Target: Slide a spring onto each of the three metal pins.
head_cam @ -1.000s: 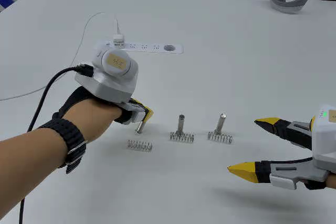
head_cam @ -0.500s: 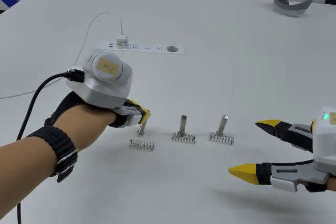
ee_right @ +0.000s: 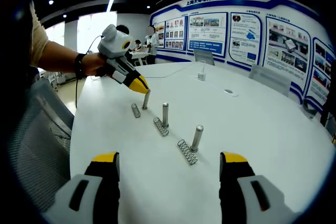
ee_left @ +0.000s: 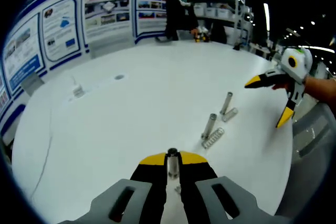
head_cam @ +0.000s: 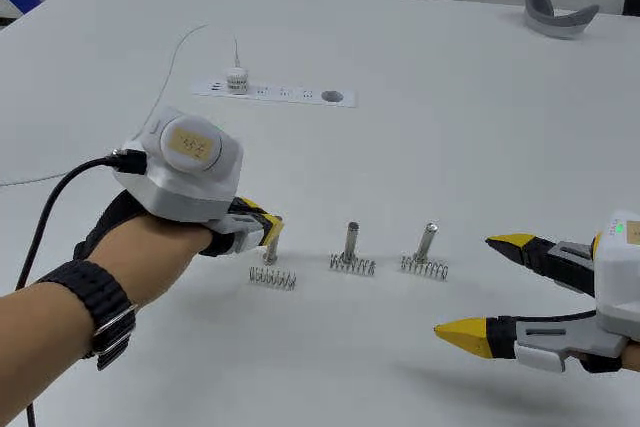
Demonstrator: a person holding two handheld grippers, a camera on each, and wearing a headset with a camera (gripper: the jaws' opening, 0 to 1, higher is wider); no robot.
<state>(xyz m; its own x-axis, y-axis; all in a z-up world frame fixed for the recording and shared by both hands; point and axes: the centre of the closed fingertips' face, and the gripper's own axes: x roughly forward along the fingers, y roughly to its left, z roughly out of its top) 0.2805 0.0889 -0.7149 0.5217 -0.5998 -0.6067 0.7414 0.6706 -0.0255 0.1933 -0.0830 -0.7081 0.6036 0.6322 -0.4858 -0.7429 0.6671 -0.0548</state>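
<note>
Steel bare from foot to tip, the middle pin (head_cam: 351,240) stands on the white table (head_cam: 420,137). The middle spring (head_cam: 352,265) lies flat at its foot, on the person's side. Just right of the middle pin, the right pin (head_cam: 427,240) is equally bare, and the right spring (head_cam: 424,268) lies against its base.

Left of the middle pin, the left gripper (head_cam: 268,234) has its yellow-tipped jaws pinched onto the left pin (ee_left: 171,163), seen between the tips in the left gripper view. Whether that pin's foot rests on the table cannot be told. The left spring (head_cam: 272,278) lies loose on the table just in front of it.

Well to the right of the middle pin, past the right pin, the right gripper (head_cam: 485,285) hangs above the table. Its jaws are spread wide and hold nothing.

Far behind the middle pin, a power strip (head_cam: 280,93) with a plug in it lies across the table.

By the look of it, the task is at its opening step. No pin wears a spring, all three springs lie on the table, and all three slides are yet to be done. With the left pin gripped and the right gripper free, the left spring seems the likely first candidate.
</note>
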